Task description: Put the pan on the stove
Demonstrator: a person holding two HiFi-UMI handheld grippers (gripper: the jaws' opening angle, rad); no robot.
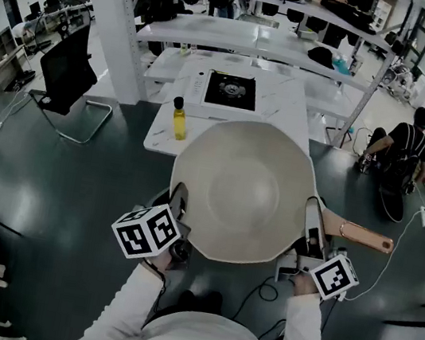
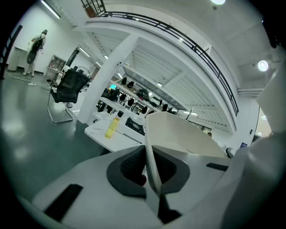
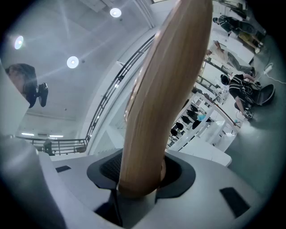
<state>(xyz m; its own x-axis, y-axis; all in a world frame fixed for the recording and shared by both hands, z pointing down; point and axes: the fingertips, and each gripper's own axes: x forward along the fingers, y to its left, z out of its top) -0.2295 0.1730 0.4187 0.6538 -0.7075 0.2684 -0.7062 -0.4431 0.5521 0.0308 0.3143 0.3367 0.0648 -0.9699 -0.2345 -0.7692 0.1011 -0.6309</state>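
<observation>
A: Two grips are used on the pan (image 1: 241, 190). Why?

B: The wide bowl is balanced that way. Its thin rim (image 2: 151, 147) is pinched between the pads (image 2: 128, 167) of the left gripper (image 1: 177, 206), which are drawn almost together. The wooden handle (image 3: 163, 89) is clamped by the right gripper (image 1: 313, 226), whose jaws are set wide by the handle's thickness.

A: Where is the pan held?

B: It is held in the air, close to the body and well short of the stove (image 1: 232, 90), which is set on the white table (image 1: 286, 113) ahead. Nothing is placed yet.

A: Is the way obstructed?

B: A yellow bottle (image 1: 179, 119) is stood near the table's front edge, left of the stove. It is probably cleared if the pan is brought in level, though the gap is hard to judge from above.
</observation>
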